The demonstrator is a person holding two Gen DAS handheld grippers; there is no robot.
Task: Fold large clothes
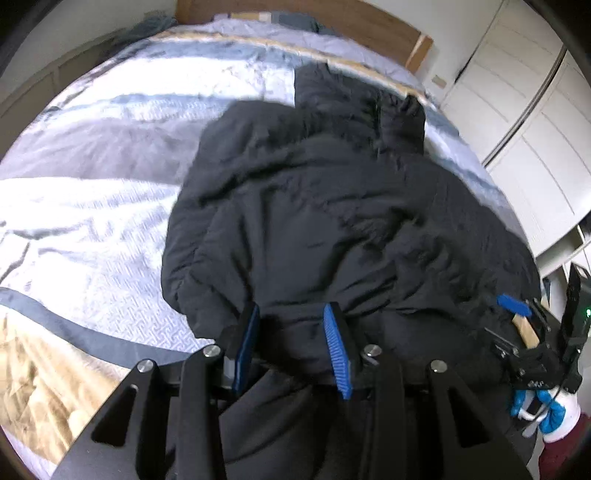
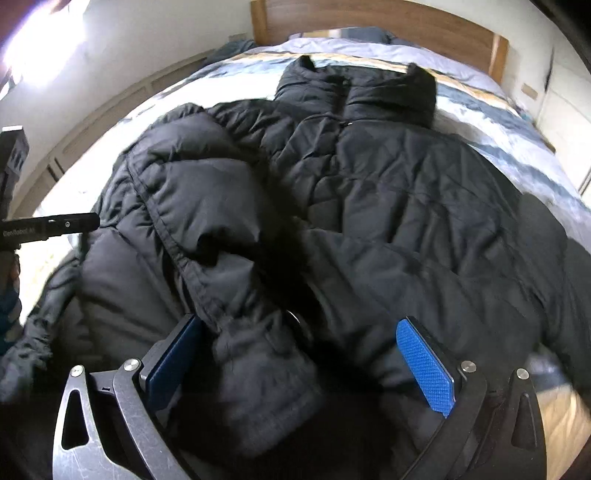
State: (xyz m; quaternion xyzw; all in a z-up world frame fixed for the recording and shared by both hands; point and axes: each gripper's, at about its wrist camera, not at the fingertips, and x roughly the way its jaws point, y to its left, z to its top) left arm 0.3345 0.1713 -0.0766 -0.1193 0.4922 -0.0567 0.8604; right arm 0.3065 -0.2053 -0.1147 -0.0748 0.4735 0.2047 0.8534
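The black puffer jacket (image 2: 369,206) lies front up on the bed (image 1: 92,221), collar toward the wooden headboard (image 2: 369,22) and hem at the foot edge, where both grippers work; that placing, I judge, lets the hem be lifted and carried toward the collar in one fold.

On the left, the bed is bare quilt from the jacket's side out to its left edge, so there is plenty of open room there. The left gripper (image 1: 291,347) has its blue pads pinched on a bunched ridge of hem fabric, clamped on the jacket. A puffy sleeve (image 2: 192,206) is folded in across the chest, likely to narrow the bundle before folding.

The right gripper (image 2: 306,369) straddles the sleeve's cuff end and nearby fabric with its jaws wide; the pads do not clearly press, so I read it as apart. To the right, the jacket lies close to the bed's right edge, with white cupboards (image 1: 517,129) beyond, leaving less room.
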